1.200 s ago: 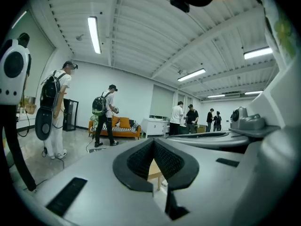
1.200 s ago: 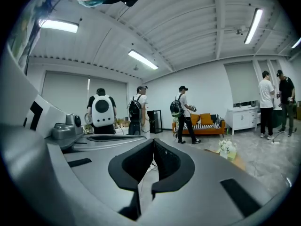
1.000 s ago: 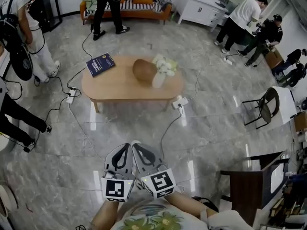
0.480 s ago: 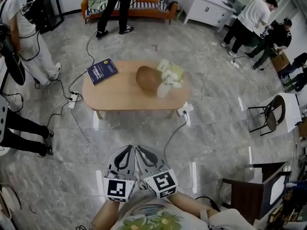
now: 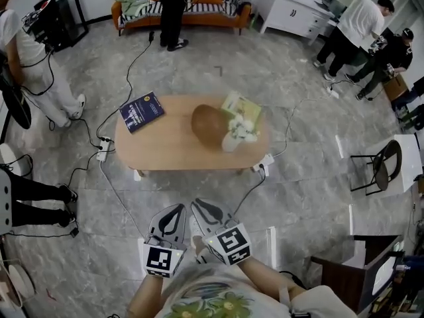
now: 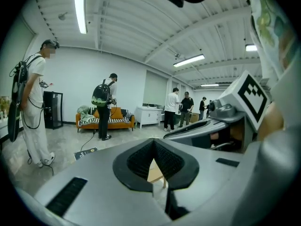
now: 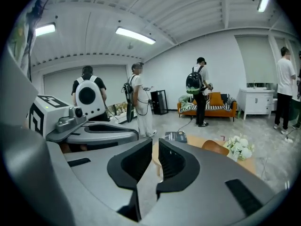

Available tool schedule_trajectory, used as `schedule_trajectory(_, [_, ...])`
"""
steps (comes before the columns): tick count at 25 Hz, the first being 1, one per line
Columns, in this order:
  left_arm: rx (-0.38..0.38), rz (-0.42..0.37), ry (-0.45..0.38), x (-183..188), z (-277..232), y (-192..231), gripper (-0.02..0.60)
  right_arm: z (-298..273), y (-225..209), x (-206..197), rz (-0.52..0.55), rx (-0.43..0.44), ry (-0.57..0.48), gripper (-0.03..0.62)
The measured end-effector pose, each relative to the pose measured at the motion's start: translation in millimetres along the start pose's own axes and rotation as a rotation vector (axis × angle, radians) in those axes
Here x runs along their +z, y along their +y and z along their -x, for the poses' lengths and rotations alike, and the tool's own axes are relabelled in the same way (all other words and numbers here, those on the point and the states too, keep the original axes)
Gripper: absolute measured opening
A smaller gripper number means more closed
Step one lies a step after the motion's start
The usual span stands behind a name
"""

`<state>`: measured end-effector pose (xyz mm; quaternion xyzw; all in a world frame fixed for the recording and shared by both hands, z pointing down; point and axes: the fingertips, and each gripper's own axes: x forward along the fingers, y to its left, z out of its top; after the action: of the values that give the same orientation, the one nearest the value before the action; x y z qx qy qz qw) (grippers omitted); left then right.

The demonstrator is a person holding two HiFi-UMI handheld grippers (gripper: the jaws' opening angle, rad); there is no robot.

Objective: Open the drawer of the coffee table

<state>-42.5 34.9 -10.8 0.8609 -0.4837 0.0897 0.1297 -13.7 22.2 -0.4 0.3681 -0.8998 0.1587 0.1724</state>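
Coffee table [image 5: 165, 141] stands well ahead of both grippers, its drawer not discernible; book [image 5: 142, 110], brown pot [image 5: 210, 122] and flowers [image 5: 241, 128] on top, power strip [image 5: 264, 162] on the floor at its near edge. Left gripper [image 5: 177, 209] jaws together, right gripper [image 5: 199, 205] jaws all but together. Both are empty and touch nothing.

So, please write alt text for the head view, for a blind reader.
The left tongs and right tongs, both shut and empty, point toward an oval wooden coffee table across a marble floor. On it are a blue book, a brown round object and white flowers.
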Motion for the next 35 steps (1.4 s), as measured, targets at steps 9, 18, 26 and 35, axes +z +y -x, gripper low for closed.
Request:
schedule_trajectory(9, [0.033,0.031,0.036,-20.1,-42.8,36.4,0.008,-40.9,-32.6,-22.5,0.031,0.082,0.083,0.023])
schedule_trajectory(18, [0.004,0.035,0.069,-72.5,-78.9,52.2,0.008,-89.0,-60.9,-65.1,0.022,0.072,0.114,0.039])
schedule_trajectory(26, [-0.004,0.050,0.064,-126.1,-103.9,70.5,0.008,-120.4,-71.5,-114.0,0.007,0.058,0.129,0.074])
schedule_trajectory(35, [-0.015,0.059,0.050,-196.5,-130.6,88.2,0.008,-161.6,-84.4,-174.9,0.004,0.026,0.113,0.077])
